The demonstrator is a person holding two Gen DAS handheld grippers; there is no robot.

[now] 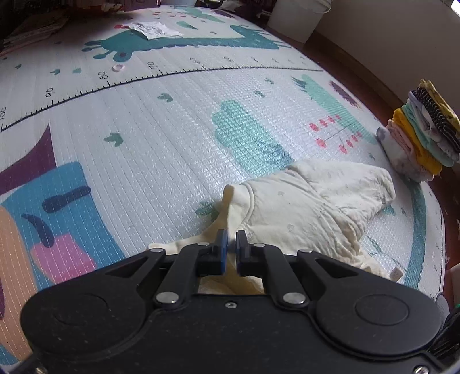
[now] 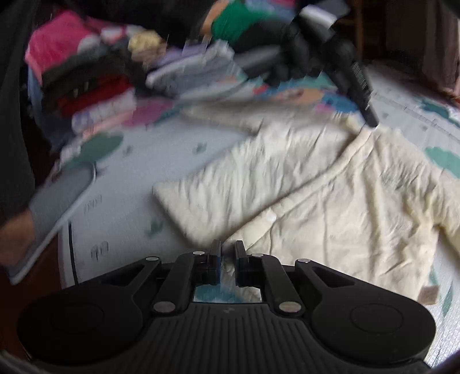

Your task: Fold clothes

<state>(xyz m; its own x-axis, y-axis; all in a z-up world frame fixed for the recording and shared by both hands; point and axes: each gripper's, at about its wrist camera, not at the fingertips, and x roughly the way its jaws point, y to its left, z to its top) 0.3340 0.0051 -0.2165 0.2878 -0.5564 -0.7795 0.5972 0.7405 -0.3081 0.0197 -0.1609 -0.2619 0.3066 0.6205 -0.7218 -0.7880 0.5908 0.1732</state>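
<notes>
A cream garment lies crumpled on the play mat, just right of centre in the left wrist view. My left gripper is shut on its near edge, and cream cloth shows between the blue pads. The blurred right wrist view shows the same cream garment spread out with one flap folded over. My right gripper is at its near hem, jaws close together with cloth between them. A black-gloved hand holds the left gripper with its tip at the garment's far edge.
A stack of folded clothes stands at the mat's right edge. More folded piles sit at the far left of the right wrist view. A foot in a grey slipper is on the left. A white paper and a white bin are far off.
</notes>
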